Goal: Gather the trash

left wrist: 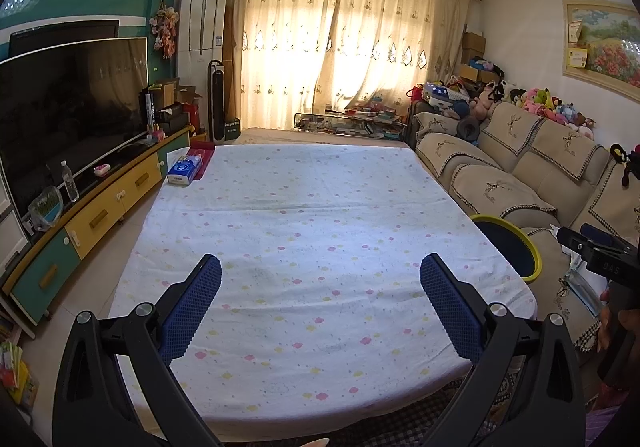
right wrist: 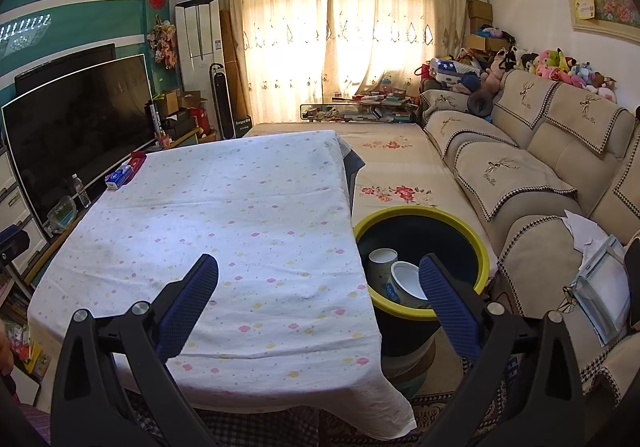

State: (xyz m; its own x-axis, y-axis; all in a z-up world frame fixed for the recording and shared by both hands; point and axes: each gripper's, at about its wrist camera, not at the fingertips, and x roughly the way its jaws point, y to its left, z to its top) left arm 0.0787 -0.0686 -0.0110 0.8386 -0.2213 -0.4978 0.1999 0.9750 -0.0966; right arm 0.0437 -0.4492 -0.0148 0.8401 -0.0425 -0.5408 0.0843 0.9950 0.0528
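Note:
A dark bin with a yellow rim (right wrist: pixel 420 215) stands between the table and the sofa; its rim also shows in the left wrist view (left wrist: pixel 516 231). Two white paper cups (right wrist: pixel 400 275) lie inside it. My right gripper (right wrist: pixel 318 271) is open and empty, held above the table's near right edge beside the bin. My left gripper (left wrist: pixel 320 271) is open and empty above the near part of the table (left wrist: pixel 312 207), which has a white floral cloth. The right gripper's body shows at the right edge of the left wrist view (left wrist: pixel 600 259).
A blue tissue pack (left wrist: pixel 184 169) on a red box lies at the table's far left corner. A TV (left wrist: pixel 68 107) on a low cabinet with a water bottle (left wrist: pixel 69 175) is on the left. A beige sofa (right wrist: pixel 532 175) with papers (right wrist: pixel 600 275) is on the right. A glass coffee table (left wrist: pixel 348 123) stands by the curtains.

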